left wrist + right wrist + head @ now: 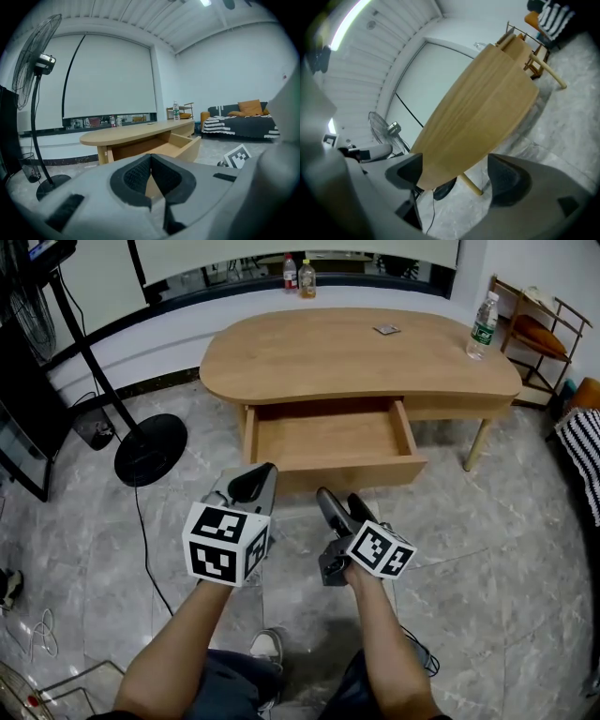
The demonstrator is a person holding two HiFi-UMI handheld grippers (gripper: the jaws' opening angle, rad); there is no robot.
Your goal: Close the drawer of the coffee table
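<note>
The wooden coffee table stands ahead of me with its drawer pulled out and empty inside. Both grippers hover over the marble floor just short of the drawer's front panel, touching nothing. My left gripper is shut, its pads meeting with nothing between them; past them the open drawer shows. My right gripper is rolled sideways and open. In the right gripper view its jaws stand wide apart and the table appears tilted beyond them.
A standing fan's round base and cable lie left of the table. A water bottle and a small flat object rest on the tabletop. A wooden rack and a striped couch stand at the right.
</note>
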